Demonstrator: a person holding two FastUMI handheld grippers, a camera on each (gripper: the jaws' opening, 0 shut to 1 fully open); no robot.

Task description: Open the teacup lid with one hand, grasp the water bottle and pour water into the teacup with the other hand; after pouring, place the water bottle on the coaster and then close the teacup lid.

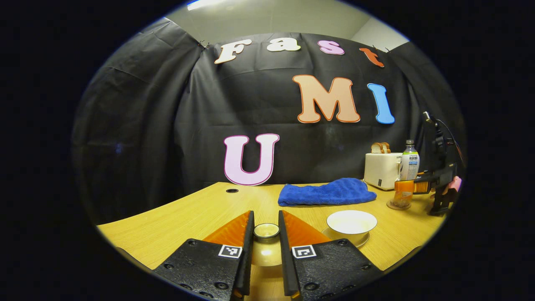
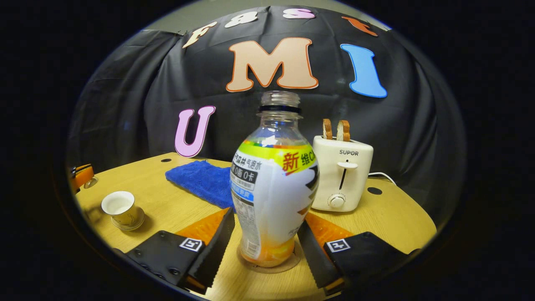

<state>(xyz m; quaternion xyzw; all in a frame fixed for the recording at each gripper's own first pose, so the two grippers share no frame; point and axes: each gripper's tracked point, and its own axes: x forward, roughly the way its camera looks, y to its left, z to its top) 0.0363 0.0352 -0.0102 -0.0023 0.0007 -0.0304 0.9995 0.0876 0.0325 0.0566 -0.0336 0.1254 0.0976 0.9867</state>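
So the left gripper point(image 1: 266, 246) is clamped on the teacup lid point(image 1: 266, 230), held over the table point(image 1: 175, 217) near its front edge. The open teacup point(image 1: 351, 222) sits just to its right. Farther back toward the right edge, the water bottle point(image 2: 273, 184) stands upright on its coaster point(image 2: 267, 264), with the right gripper point(image 2: 264, 246) jaws spread either side, apparently not squeezing.

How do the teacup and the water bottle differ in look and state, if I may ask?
The teacup is low and wide; the water bottle is tall and labelled. The teacup sits on a saucer; the water bottle on a coaster. The teacup stands free; the jaws of the right gripper flank the water bottle. Both are upright and uncovered.
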